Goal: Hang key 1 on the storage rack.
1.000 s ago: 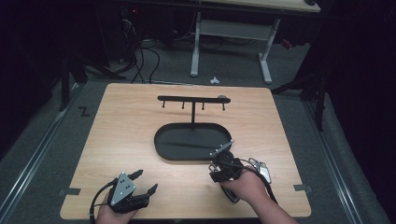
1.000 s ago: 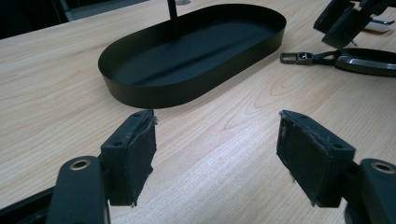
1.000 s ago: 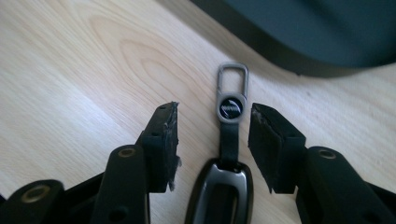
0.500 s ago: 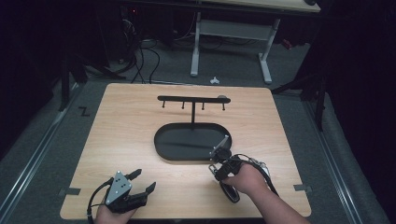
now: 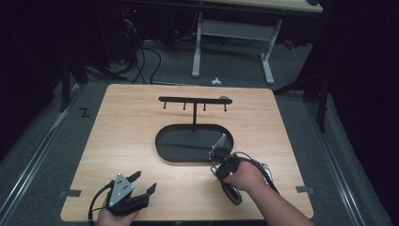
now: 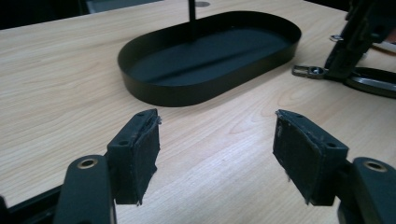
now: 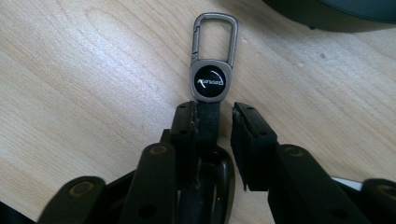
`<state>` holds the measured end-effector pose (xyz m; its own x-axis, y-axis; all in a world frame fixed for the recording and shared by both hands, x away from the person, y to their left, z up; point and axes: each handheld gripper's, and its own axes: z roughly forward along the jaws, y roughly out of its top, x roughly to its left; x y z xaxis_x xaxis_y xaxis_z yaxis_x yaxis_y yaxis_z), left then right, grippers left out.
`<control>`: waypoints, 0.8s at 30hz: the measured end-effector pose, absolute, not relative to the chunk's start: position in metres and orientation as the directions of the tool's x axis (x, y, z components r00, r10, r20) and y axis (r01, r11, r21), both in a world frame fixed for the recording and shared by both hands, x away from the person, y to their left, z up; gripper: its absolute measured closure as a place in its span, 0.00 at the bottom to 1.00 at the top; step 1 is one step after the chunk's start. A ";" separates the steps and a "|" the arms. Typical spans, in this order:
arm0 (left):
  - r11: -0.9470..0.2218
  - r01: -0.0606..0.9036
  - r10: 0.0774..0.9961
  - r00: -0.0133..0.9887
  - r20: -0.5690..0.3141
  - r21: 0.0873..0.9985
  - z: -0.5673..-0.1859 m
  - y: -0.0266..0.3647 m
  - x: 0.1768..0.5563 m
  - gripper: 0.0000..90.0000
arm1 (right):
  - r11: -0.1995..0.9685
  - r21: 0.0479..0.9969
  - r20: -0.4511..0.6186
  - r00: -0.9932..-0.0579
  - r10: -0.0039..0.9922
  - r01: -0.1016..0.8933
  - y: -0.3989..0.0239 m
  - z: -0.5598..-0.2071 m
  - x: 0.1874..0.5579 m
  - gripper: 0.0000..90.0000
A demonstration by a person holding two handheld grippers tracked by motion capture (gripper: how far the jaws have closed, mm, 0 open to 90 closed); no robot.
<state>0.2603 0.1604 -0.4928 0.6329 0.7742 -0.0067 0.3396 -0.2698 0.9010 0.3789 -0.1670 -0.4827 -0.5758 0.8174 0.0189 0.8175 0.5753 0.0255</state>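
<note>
A keychain lies on the wooden table, its grey carabiner (image 7: 215,35) and round metal badge (image 7: 209,81) pointing toward the black oval tray (image 5: 162,150). Its black strap runs back between the jaws of my right gripper (image 7: 215,112). These jaws have just been closing: the left pad touches the strap and a small gap remains at the right pad. In the high view my right gripper (image 5: 219,169) tips down just in front of the tray's right end. My left gripper (image 5: 144,181) rests at the table's front left, open and holding nothing (image 6: 217,140).
A black T-shaped stand (image 5: 194,100) with several small hooks rises from the tray's wall (image 6: 196,91) side. The keychain's dark oval loop (image 5: 233,193) lies by my right hand. Desk legs and cables stand on the floor behind the table.
My right gripper has shifted slightly and sunk onto the keychain, and its jaws have narrowed around the strap. The left gripper has stayed put.
</note>
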 end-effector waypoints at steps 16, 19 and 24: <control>-0.270 0.265 0.712 0.702 0.007 0.926 -0.492 0.160 0.269 0.36 | 0.594 -0.042 0.004 -0.595 0.804 0.803 -0.158 -0.489 0.380 0.89; -0.240 0.243 0.704 0.710 -0.004 0.940 -0.490 0.159 0.268 0.37 | 0.601 -0.037 0.006 -0.601 0.799 0.799 -0.158 -0.489 0.379 0.89; -0.231 0.238 0.708 0.706 -0.005 0.943 -0.492 0.159 0.269 0.37 | 0.620 -0.027 -0.006 -0.621 0.784 0.784 -0.158 -0.489 0.377 0.89</control>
<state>0.2687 0.1591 -0.4916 0.7061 0.7081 -0.0048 0.2385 -0.2314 0.9432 0.3774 -0.1582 -0.4886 -0.6205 0.7842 -0.0059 0.7840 0.6202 -0.0267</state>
